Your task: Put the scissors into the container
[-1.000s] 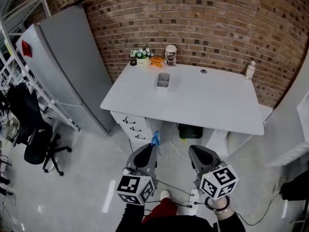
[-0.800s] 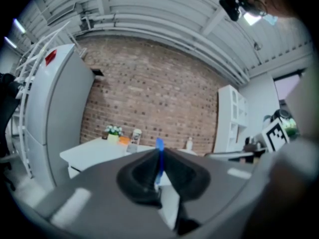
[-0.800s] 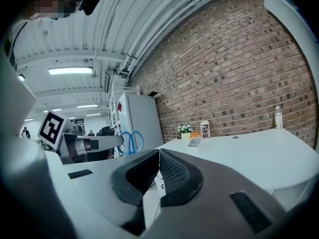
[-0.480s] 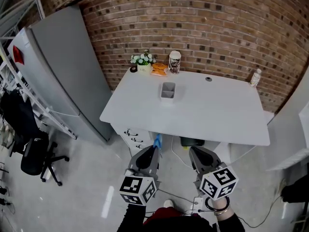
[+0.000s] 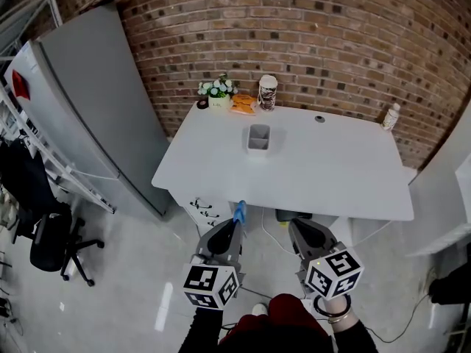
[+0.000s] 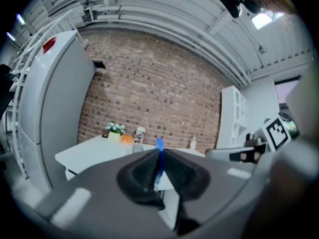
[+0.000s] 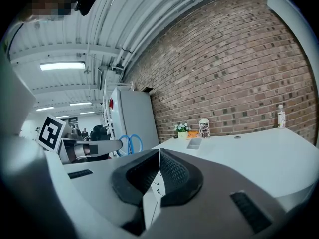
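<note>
Blue-handled scissors (image 5: 238, 212) stick out of my left gripper (image 5: 233, 225), which is shut on them low in the head view, over the floor in front of the white table (image 5: 331, 175). In the left gripper view the blue scissors (image 6: 159, 157) stand edge-on between the closed jaws. The small grey container (image 5: 257, 138) stands open-topped on the table's far middle, well ahead of both grippers. My right gripper (image 5: 298, 228) is beside the left one, shut with nothing in it. From the right gripper view (image 7: 159, 153) I see the scissors' handle loops (image 7: 130, 144) and the container (image 7: 194, 143).
A tall grey cabinet (image 5: 96, 101) stands left of the table. At the table's back edge are a flower pot (image 5: 215, 90), an orange item (image 5: 241, 104), a patterned cup (image 5: 268, 92) and a small bottle (image 5: 391, 116). Drawers (image 5: 202, 203) sit under the table; an office chair (image 5: 51, 241) stands far left.
The view has shifted slightly toward the table, which now sits more centred. Both grippers keep their places and their hold.
</note>
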`<state>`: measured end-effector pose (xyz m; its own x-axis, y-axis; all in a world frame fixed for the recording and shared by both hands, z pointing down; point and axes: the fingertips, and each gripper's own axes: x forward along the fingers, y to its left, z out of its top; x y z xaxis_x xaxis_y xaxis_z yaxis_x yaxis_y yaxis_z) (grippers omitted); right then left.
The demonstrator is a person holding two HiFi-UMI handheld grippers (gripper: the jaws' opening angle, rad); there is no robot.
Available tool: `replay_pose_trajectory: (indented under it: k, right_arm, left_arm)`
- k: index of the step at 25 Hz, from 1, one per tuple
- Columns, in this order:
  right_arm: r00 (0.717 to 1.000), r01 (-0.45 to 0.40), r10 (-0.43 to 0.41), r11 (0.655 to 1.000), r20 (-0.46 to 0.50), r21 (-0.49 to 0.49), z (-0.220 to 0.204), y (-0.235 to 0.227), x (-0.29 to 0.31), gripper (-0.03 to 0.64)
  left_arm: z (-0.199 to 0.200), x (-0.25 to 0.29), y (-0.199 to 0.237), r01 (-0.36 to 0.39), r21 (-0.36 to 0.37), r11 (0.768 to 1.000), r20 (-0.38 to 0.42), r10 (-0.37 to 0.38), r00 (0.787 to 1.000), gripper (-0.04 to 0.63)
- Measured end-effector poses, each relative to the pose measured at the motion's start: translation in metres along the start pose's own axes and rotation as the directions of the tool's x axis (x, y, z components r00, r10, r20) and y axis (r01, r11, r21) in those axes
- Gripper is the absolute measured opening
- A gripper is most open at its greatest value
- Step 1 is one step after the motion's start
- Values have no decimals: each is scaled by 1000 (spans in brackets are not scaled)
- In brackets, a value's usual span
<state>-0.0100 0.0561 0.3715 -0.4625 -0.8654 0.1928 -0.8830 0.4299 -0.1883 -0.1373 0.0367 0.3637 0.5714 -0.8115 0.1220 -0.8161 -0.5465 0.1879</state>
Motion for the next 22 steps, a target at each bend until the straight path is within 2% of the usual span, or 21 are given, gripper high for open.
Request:
replay_pose_trajectory:
  k: [14,22]
  right_arm:
    - [1000,-21,21,1000,-5,-16,12,0,31,9]
    - [999,-35,35,999,-3,-3,17,-25,55,9]
  left_arm:
    - [16,8,24,-30,3,1000,31,29,999,21]
    - [19,38,36,-55,7,998,29,55,998,21]
